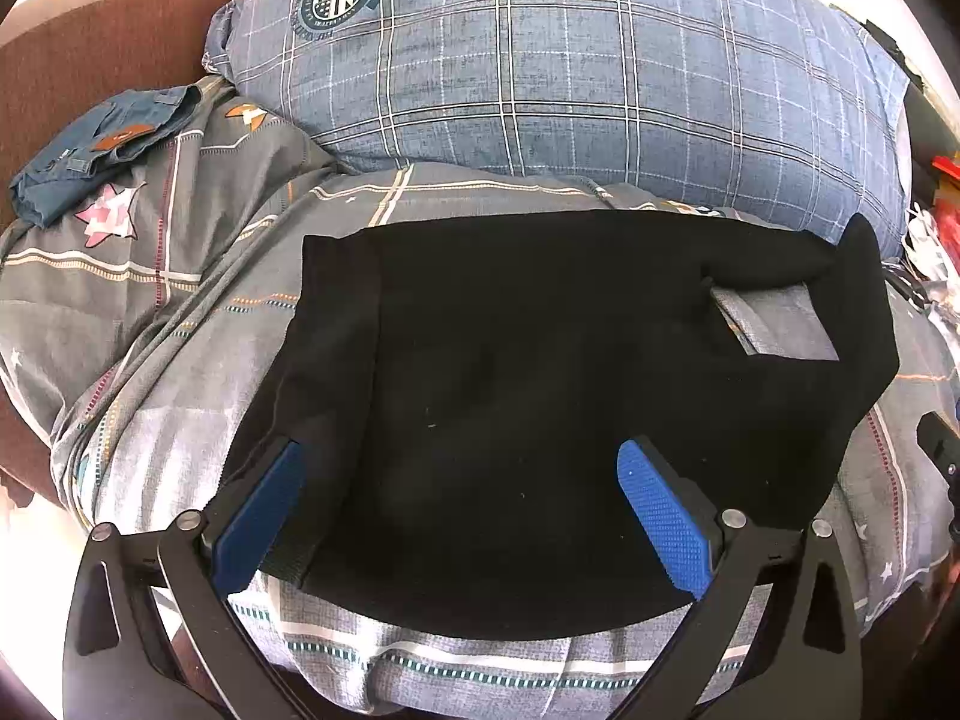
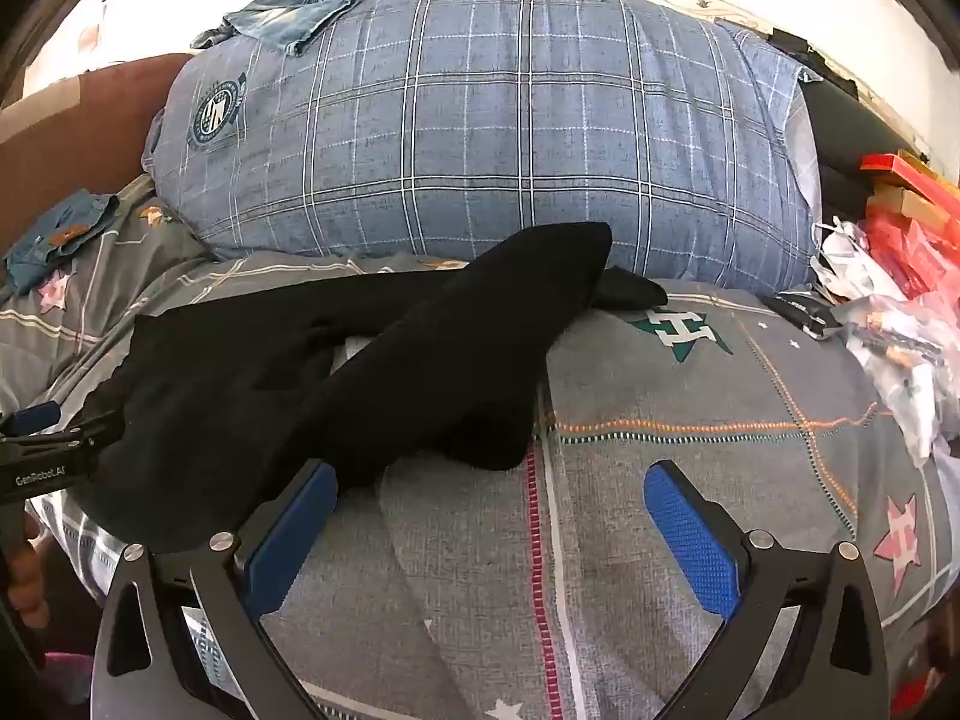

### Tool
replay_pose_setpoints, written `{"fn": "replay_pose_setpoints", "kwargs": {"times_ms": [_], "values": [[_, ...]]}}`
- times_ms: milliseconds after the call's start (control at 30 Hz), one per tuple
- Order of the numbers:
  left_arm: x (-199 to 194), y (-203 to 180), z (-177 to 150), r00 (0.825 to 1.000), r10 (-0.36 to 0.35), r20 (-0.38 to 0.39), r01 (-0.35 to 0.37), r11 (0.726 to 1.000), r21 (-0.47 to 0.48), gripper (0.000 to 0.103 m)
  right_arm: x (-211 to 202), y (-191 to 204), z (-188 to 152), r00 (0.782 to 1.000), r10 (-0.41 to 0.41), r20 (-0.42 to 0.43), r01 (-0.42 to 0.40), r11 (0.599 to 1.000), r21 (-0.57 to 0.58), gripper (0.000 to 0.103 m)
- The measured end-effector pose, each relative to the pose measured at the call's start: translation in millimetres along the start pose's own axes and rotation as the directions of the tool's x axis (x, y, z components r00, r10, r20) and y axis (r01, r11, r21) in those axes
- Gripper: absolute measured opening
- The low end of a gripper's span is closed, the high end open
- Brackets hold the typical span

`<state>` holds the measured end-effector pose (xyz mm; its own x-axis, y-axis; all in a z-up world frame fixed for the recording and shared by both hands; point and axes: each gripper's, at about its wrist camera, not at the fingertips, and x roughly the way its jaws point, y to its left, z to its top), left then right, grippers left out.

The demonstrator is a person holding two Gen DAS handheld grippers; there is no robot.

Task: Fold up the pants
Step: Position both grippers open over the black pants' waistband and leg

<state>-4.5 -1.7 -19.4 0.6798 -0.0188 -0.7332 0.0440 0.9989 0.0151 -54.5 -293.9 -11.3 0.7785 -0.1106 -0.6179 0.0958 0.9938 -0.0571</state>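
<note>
Black pants [image 1: 540, 372] lie spread on the grey patterned bedcover [image 1: 180, 324]. One leg is folded back across the other; it shows as a raised diagonal band in the right wrist view [image 2: 420, 360]. My left gripper [image 1: 462, 480] is open, its blue pads over the near edge of the pants, holding nothing. My right gripper [image 2: 492, 504] is open and empty over the bedcover [image 2: 690, 420], just right of the pants' near end. The left gripper also shows at the left edge of the right wrist view [image 2: 48, 438].
A large blue plaid pillow [image 1: 570, 72] lies behind the pants. Folded blue jeans [image 1: 96, 150] sit at the far left on the bedcover. Red boxes [image 2: 900, 222] and plastic wrappers [image 2: 900, 348] clutter the right side. A brown headboard [image 1: 90, 48] stands at the left.
</note>
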Motion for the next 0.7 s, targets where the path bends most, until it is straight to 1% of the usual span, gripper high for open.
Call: {"fn": "replay_pose_setpoints", "kwargs": {"times_ms": [167, 700], "values": [[-1.3, -3.5, -1.8, 1.000, -0.003, 0.009, 0.003, 1.000, 0.013, 0.103, -0.2, 1.3, -0.7, 1.000, 0.001, -0.002, -0.001, 1.000, 0.000, 0.103], [-0.8, -7.1, -5.9, 1.000, -0.010, -0.003, 0.010, 1.000, 0.022, 0.103, -1.3, -3.6, -1.9, 1.000, -0.007, -0.007, 0.007, 1.000, 0.005, 0.103]]}}
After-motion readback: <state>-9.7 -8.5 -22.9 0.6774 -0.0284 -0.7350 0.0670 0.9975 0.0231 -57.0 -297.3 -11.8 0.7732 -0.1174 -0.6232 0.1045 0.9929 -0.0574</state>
